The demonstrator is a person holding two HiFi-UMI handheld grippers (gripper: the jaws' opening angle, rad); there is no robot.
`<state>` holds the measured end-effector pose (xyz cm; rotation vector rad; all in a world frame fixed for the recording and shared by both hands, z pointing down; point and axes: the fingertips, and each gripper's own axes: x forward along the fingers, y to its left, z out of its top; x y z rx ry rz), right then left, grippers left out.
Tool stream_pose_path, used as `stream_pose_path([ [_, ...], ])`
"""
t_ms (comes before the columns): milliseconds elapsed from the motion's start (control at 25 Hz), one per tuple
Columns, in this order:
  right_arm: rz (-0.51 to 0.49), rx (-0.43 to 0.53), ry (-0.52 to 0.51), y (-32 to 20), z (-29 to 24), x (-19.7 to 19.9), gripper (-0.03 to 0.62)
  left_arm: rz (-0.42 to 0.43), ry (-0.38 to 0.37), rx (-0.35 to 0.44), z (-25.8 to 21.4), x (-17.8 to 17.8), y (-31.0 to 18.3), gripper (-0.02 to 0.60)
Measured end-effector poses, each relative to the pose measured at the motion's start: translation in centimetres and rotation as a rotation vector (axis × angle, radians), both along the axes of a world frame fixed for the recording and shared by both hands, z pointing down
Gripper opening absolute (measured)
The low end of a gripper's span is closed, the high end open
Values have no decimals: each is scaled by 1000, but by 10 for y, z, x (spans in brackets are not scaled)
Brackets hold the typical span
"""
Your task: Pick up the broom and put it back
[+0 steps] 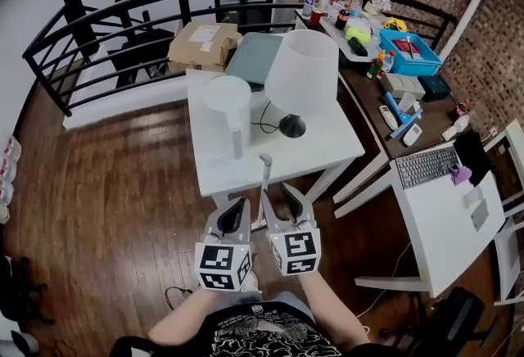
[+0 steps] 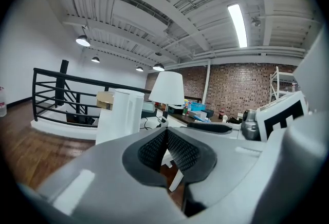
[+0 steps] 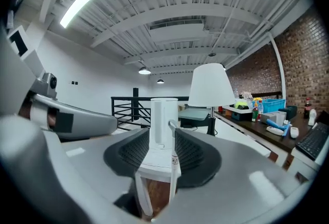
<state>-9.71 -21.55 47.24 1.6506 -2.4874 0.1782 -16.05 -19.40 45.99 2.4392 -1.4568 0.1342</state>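
My left gripper (image 2: 165, 138) hangs low in front of me with its ribbed pads pressed together and nothing between them. Just beside it, my right gripper (image 3: 162, 142) has its jaws standing apart, and the broom handle (image 3: 173, 166) rises upright in the gap. In the right gripper view the thin white handle with its hooked top runs close along the right-hand pad, while the left-hand pad stands clear of it, so I am not clamped on it. In the head view the handle's top pokes up above the right gripper, in front of the near edge of the white worktop (image 1: 327, 146). The broom's brush end is hidden below my grippers, so I cannot tell where it rests. On the worktop stand a tall white cylinder (image 1: 228, 97) and a lamp (image 1: 301, 69) with a white shade and a dark round base, its cord trailing between the two. A cardboard box (image 1: 202, 42) lies at the far end, near the black railing (image 1: 123, 13) that curves round the wooden floor (image 1: 106, 208). Off to my right a keyboard (image 1: 426, 165) lies on a second white worktop (image 1: 442, 224).
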Motion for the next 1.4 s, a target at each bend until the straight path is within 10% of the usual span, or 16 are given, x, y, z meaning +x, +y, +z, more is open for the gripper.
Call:
stream_pose_path([
  [1400, -40, 128, -91, 242, -71, 41, 0, 30, -5, 117, -51, 61, 212, 5],
])
